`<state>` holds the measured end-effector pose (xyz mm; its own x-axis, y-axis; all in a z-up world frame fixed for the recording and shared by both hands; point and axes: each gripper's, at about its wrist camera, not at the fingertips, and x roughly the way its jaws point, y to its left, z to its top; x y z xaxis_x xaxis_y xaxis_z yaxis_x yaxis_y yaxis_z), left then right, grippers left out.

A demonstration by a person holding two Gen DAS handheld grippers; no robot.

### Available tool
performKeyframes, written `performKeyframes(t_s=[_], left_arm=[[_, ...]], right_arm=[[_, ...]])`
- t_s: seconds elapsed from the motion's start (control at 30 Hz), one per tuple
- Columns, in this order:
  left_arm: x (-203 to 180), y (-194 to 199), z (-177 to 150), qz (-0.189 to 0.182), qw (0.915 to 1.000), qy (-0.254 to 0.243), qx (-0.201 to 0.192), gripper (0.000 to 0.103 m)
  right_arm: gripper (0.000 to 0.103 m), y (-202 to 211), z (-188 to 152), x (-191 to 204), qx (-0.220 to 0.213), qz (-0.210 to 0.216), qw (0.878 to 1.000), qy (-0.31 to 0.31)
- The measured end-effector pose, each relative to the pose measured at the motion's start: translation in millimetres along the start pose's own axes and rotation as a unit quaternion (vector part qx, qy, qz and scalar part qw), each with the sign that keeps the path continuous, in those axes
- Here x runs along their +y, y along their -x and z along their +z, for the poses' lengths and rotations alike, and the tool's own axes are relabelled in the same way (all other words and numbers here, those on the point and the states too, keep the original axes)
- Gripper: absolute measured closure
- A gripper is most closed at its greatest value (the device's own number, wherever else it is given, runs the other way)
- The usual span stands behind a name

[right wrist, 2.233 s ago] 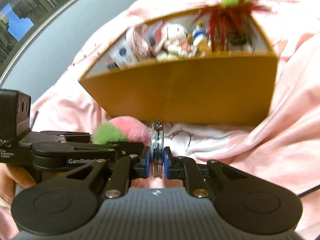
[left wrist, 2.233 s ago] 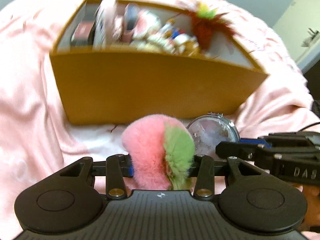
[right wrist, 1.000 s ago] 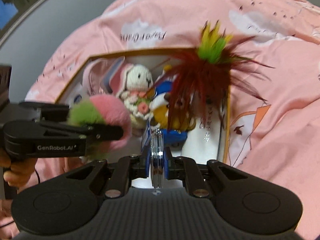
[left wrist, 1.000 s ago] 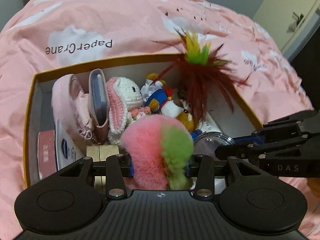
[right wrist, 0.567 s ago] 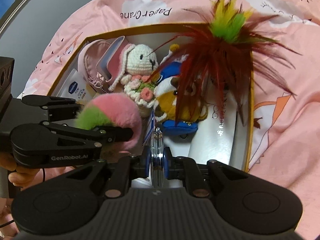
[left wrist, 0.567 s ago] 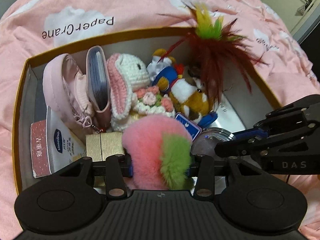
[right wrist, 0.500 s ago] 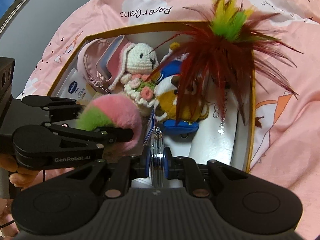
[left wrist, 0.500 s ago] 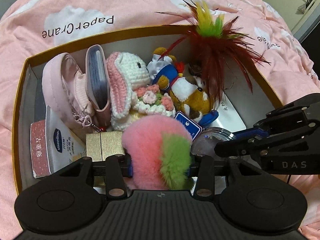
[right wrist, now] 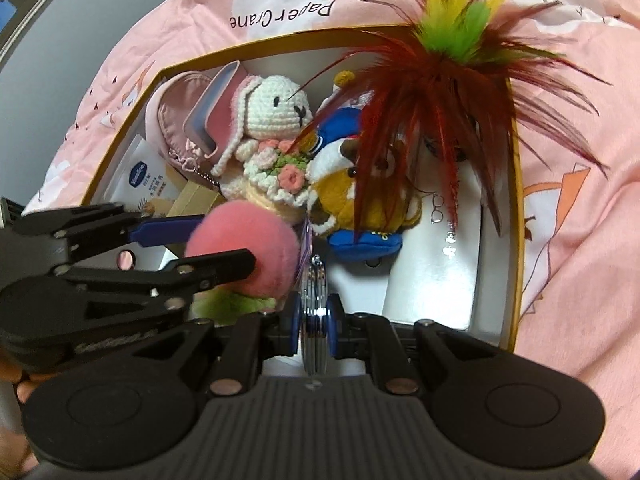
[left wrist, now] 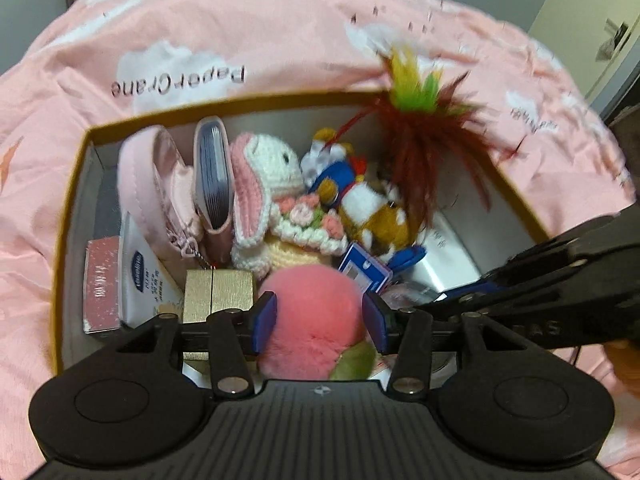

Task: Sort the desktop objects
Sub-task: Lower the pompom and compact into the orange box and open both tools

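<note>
Our left tongs (left wrist: pixel 317 322) are opening around one pompom (left wrist: pixel 310 318), now turned pink-side up. Our right tongs (right wrist: pixel 315 318) pinch one mirror (right wrist: pixel 315 300) on edge. Both hang inside one box (left wrist: pixel 72 184), which holds two plush toys.

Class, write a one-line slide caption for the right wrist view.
Right gripper holds a round compact over the box while the left gripper releases a pink pompom.

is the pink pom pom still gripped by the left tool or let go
Let go, it seems: the left tool is opening, its blue pads stand just clear of the pink pom pom, which hangs over the box.
</note>
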<state>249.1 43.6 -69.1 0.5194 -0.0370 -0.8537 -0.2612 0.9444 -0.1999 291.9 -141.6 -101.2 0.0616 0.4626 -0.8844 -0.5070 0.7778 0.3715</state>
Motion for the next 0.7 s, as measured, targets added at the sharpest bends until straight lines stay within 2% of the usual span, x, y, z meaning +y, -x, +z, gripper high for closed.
performKeyframes(t_s=[0.1, 0.23, 0.5, 0.7], left_arm=[[-0.1, 14.3, -1.8, -0.001, 0.9996, 0.003, -0.027, 0.046], [0.6, 25.1, -3.1, 0.006, 0.9991, 0.008, -0.041, 0.046], [7.2, 35.1, -15.0, 0.009, 0.9984, 0.03, -0.047, 0.046], [7.5, 44.9, -20.1, 0.011, 0.998, 0.034, -0.052, 0.046]], right_arm=[[0.089, -2.5, -0.1, -1.3, 0.005, 0.011, 1.0, -0.017], [0.088, -4.8, 2.3, -0.2, 0.007, 0.002, 1.0, -0.02], [0.082, -1.7, 0.8, 10.6, -0.002, -0.076, 0.997, 0.024], [0.081, 3.7, -2.1, 14.7, -0.01, -0.111, 0.993, 0.038]])
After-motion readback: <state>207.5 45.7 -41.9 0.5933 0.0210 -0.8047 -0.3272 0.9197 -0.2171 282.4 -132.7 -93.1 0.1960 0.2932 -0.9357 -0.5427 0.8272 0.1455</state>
